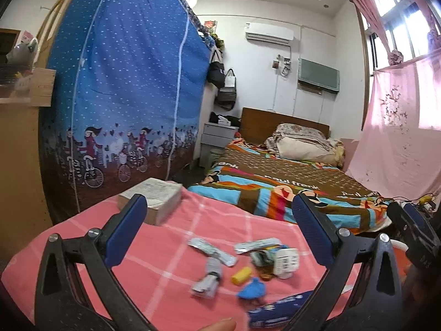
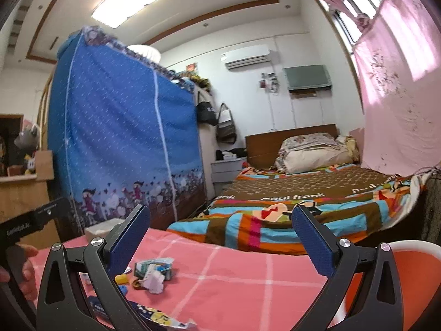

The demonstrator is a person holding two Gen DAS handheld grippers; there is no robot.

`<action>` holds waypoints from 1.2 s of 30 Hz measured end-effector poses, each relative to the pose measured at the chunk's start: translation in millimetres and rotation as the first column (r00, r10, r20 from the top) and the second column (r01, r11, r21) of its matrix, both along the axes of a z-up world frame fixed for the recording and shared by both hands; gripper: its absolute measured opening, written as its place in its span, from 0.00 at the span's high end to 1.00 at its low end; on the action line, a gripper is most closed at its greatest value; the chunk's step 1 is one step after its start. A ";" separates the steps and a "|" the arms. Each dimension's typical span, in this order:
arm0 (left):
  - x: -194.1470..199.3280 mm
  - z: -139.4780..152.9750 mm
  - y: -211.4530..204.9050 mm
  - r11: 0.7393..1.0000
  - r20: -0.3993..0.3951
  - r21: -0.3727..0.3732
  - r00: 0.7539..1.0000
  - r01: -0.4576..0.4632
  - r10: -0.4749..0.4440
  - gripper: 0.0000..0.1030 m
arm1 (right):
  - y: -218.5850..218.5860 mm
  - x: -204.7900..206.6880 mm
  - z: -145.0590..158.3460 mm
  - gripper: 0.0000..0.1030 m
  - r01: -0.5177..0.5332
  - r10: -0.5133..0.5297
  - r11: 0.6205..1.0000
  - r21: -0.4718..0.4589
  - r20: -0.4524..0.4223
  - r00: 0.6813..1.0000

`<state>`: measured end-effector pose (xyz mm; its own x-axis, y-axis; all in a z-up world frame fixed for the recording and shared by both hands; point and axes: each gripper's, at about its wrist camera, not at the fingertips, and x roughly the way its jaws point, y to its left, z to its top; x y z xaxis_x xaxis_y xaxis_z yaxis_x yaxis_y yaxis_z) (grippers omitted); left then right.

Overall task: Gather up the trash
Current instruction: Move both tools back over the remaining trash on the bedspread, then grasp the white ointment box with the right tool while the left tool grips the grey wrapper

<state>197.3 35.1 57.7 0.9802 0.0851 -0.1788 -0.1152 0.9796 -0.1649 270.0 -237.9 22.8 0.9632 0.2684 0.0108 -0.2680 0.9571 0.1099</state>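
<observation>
The pink cloth [image 1: 176,251] lies bare from 9 to 12 o'clock of the trash pile [image 1: 248,259], giving open passage there. A box [image 1: 154,201] blocks the far corner at 11. A blue packet [image 1: 278,309] crowds the near edge at 6. At 3 o'clock the orange bin [image 2: 408,273] stands close beside the table, with the bed [image 2: 289,209] beyond at 1.

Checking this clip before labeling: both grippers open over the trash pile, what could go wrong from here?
1. The wrappers, yellow cap and crumpled paper lie bunched; a grab may take several or scatter them.
2. The pink cloth may bunch under a low pinch.
3. The orange bin sits rightward; left gripper would cross right gripper.
</observation>
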 end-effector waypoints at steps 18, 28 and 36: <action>27.9 -31.0 33.3 0.999 -0.240 -0.052 0.970 0.009 -0.021 0.01 | 56.4 42.9 -22.6 0.02 -0.198 0.161 0.972 -0.129 -0.254 0.954; 50.2 -51.8 22.7 0.987 -0.405 -0.097 0.901 0.125 -0.154 0.29 | 78.1 73.5 -41.0 0.32 -0.310 0.229 0.945 -0.108 -0.460 0.858; 65.1 -67.9 14.3 0.975 -0.506 -0.140 0.833 0.174 -0.222 0.48 | 97.1 82.6 -54.8 0.50 -0.371 0.244 0.919 -0.134 -0.544 0.802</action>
